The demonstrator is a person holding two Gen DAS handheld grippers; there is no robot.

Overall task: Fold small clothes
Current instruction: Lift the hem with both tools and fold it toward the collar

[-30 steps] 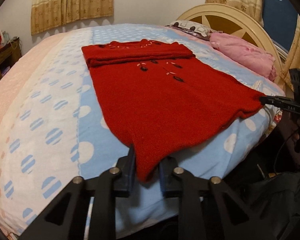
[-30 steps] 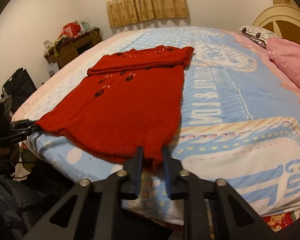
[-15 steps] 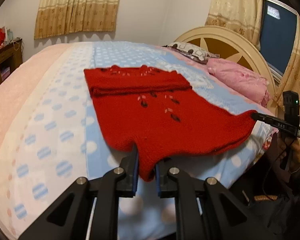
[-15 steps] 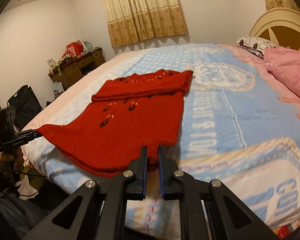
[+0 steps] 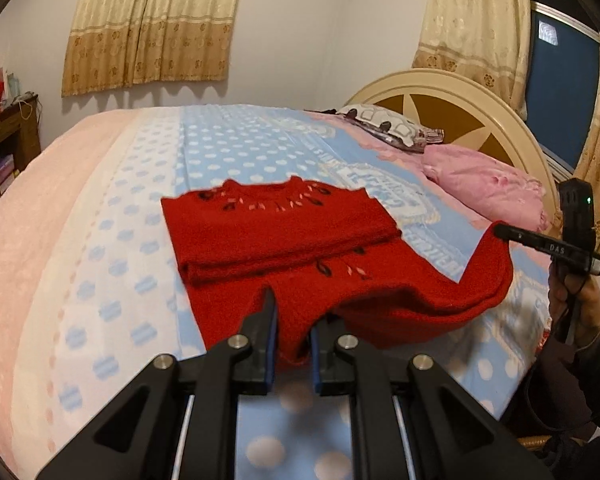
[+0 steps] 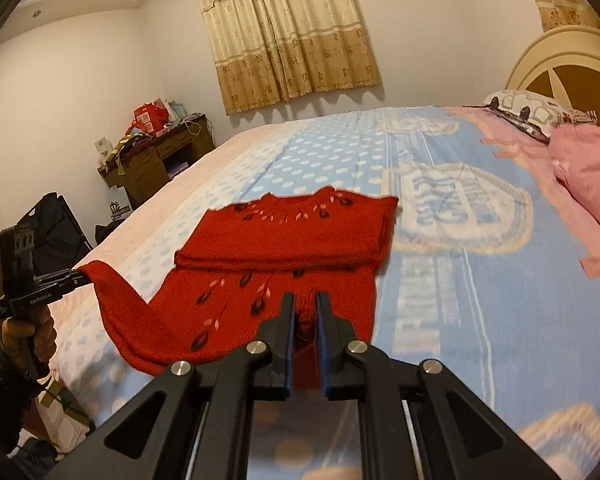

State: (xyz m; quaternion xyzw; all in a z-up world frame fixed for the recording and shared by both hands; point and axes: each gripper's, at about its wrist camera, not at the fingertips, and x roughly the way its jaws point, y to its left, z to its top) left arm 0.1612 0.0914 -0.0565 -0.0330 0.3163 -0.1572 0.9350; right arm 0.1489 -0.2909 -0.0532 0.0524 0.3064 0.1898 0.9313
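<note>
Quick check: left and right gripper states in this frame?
Left gripper: shut on the red sweater, at a hem corner.
Right gripper: shut on the red sweater, at the other hem corner.

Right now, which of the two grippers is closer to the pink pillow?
Right. The right gripper holds a hem corner of the red sweater on the side of the pink pillow; the left gripper holds the opposite corner, toward the wooden desk.
</note>
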